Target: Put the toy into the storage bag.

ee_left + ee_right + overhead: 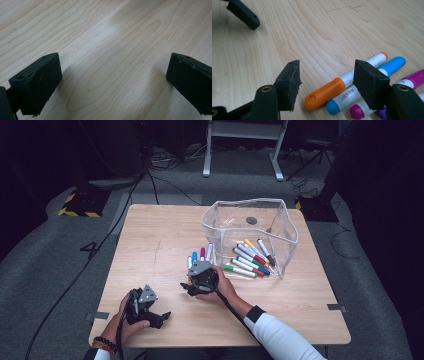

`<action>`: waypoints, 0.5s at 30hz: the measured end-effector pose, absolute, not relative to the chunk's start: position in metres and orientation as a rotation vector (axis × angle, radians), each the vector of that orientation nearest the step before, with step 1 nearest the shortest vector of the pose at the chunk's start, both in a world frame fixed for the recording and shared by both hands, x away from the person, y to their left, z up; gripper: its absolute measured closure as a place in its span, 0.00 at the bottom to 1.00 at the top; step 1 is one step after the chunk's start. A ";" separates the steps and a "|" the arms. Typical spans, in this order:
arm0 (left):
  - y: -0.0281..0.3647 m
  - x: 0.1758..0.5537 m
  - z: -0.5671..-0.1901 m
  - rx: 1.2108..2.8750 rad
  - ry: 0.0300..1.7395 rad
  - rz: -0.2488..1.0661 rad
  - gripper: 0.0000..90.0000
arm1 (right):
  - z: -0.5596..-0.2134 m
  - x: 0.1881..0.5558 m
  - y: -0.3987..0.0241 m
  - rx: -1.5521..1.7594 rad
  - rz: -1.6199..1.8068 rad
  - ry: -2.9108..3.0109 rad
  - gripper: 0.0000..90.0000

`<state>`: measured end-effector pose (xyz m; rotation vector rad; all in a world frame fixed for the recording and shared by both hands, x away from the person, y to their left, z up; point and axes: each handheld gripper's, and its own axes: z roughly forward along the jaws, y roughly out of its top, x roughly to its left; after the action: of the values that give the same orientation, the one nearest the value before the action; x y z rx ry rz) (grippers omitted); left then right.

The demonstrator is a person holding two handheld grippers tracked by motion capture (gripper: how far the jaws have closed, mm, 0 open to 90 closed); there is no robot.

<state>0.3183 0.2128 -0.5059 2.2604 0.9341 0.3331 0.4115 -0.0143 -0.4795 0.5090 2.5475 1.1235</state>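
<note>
Several markers lie side by side on the wooden table, just in front of a clear plastic bag. My right gripper is down at their near ends. In the right gripper view its jaws stand open, and the orange-capped marker lies on the wood in the gap between them, touched by neither pad. A blue marker and a purple one lie beside it, behind the right jaw. My left gripper rests low near the table's front left, open over bare wood.
The clear bag stands open at the back right of the table, with several more markers lying inside it against its front wall. One jaw of the left gripper shows at the far left of the right gripper view. Cables cross the floor behind the table.
</note>
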 end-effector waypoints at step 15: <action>0.213 0.318 -0.506 2.257 0.938 0.332 0.01 | -0.495 0.416 -0.013 0.565 1.057 2.637 0.57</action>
<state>0.3178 0.2127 -0.5060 2.2570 0.9381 0.3324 0.4161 -0.0131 -0.4945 0.5654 2.6368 1.0567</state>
